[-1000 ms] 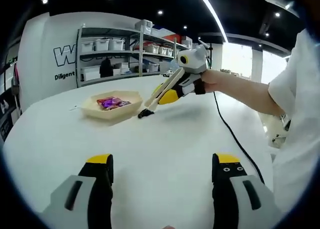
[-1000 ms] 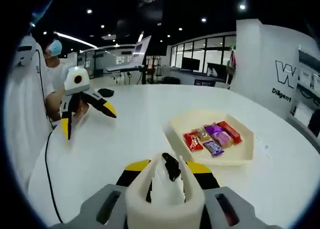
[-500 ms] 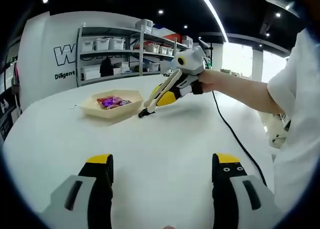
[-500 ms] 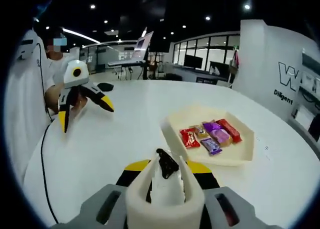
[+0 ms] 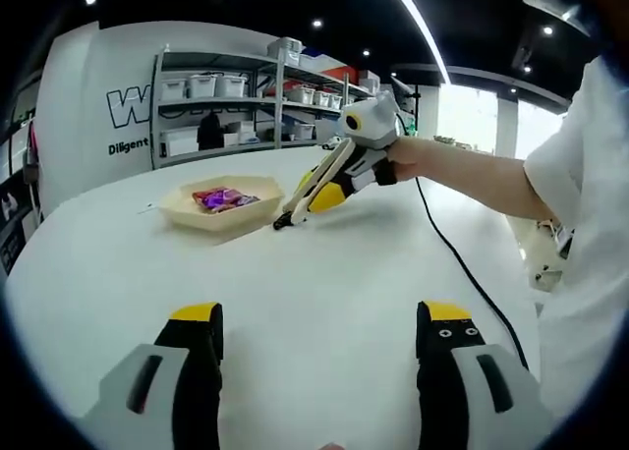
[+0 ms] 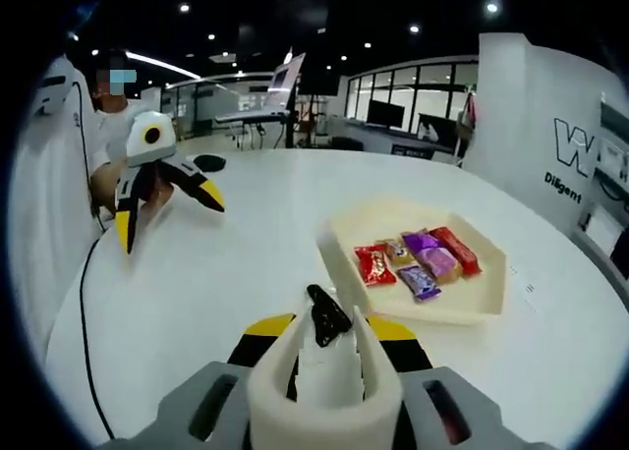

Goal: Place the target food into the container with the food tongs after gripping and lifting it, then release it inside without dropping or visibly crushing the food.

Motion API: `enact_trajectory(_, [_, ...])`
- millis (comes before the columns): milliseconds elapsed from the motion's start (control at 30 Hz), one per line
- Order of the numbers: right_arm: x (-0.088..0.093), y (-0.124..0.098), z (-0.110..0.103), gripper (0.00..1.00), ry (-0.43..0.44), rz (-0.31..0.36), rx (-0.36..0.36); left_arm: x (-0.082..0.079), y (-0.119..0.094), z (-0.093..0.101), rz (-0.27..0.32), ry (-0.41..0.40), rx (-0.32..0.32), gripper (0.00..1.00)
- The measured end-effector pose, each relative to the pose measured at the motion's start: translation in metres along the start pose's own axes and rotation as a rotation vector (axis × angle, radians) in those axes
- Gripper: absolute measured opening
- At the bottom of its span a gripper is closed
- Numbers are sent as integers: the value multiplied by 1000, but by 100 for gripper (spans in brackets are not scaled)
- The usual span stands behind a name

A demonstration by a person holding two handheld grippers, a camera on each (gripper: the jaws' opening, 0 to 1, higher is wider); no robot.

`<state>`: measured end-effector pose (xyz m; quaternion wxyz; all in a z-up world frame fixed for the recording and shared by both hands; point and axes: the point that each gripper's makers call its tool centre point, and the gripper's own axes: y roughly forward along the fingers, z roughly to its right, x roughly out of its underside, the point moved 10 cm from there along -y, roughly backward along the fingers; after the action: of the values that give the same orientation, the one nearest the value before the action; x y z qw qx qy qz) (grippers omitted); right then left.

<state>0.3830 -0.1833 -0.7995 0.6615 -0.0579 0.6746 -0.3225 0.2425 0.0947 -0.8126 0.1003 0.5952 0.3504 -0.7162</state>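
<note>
Left gripper (image 5: 321,344), grey with yellow-tipped black jaws, hangs over the near edge of the round white table (image 5: 324,263), its jaws spread wide and holding nothing. Farther across the table the right gripper (image 5: 324,188), held in a person's hand (image 5: 405,159), clamps a pair of cream plastic food tongs (image 5: 305,195) whose long axis slants down towards the tabletop, black tips pointing at the near edge of the shallow cream hexagonal tray (image 5: 221,214). A black cable (image 5: 462,268) trails from that gripper towards the table's right edge.

From the right gripper view, the left gripper (image 6: 157,199) sits by the table's left edge with its jaws splayed apart. The right gripper (image 6: 324,357) has its jaws closed on the cream tongs (image 6: 324,371), which run straight ahead; the black tips (image 6: 326,317) are together and carry nothing, poised just short of the tray's (image 6: 339,263) near-left rim. Inside the tray lie the wrapped sweets (image 6: 418,263) in a cluster: a red packet (image 6: 374,264) leftmost, purple ones (image 6: 432,261) in the middle, another red one (image 6: 454,251) at the right, their long axes mostly running away towards the far rim.
</note>
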Motion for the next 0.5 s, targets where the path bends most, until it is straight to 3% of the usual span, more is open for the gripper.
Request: enact_trajectory(500, [2,-3,-17,19,8,3,-2,0,0,2,8,-3,8,78])
